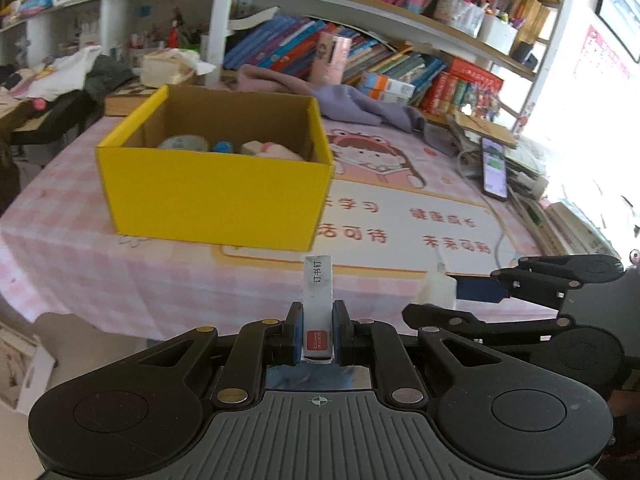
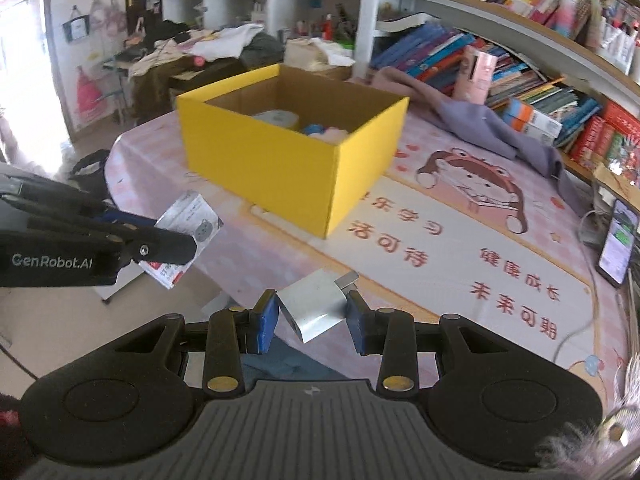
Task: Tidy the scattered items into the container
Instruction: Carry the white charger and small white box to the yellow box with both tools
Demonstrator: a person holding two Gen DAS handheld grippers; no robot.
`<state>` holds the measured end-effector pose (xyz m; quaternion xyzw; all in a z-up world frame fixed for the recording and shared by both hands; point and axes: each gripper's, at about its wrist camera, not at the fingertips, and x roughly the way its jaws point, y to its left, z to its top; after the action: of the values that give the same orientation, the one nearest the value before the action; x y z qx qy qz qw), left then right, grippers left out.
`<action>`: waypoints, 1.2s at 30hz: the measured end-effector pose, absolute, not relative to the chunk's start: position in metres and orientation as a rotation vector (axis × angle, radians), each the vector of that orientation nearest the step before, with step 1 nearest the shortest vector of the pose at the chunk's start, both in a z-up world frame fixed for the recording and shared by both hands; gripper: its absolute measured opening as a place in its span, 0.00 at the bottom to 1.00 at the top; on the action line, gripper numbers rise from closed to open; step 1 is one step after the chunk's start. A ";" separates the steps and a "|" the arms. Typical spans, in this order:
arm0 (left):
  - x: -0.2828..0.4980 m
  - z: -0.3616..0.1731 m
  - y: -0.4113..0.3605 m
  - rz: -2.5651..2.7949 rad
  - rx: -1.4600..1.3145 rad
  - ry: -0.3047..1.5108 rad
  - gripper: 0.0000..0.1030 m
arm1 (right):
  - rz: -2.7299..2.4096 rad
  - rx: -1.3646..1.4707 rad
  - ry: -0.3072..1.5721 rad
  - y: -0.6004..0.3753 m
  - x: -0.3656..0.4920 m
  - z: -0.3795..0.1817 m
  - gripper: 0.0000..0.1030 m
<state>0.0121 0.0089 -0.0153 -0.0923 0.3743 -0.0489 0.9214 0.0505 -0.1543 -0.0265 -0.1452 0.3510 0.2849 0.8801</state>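
Clamped between the blue pads of the left gripper stands a slim white staple box, held edge-on with its printed end pointing up. Beside it, the right gripper pinches a small white box tilted across its narrow gap. Both hang above the near edge of the worktop, short of the yellow cardboard container, which already holds a tape roll and other small things.
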 end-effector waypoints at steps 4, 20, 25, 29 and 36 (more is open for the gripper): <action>0.008 -0.016 0.015 -0.074 -0.192 0.769 0.12 | 0.606 -0.299 0.740 -0.149 0.050 -0.027 0.34; 0.010 -0.022 0.036 -0.055 -0.211 0.781 0.12 | 0.659 -0.343 0.713 -0.125 0.051 -0.024 0.34; 0.012 -0.020 0.038 -0.052 -0.215 0.780 0.12 | 0.659 -0.347 0.694 -0.120 0.056 -0.021 0.34; 0.019 -0.019 0.040 -0.052 -0.219 0.775 0.12 | 0.659 -0.342 0.690 -0.119 0.065 -0.019 0.34; 0.037 -0.009 0.043 -0.030 -0.212 0.727 0.12 | 0.676 -0.330 0.632 -0.117 0.084 -0.009 0.34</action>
<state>0.0368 0.0434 -0.0088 -0.1036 0.3548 -0.0147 0.9291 0.0840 -0.1173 -0.0091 -0.1584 0.3034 0.3245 0.8818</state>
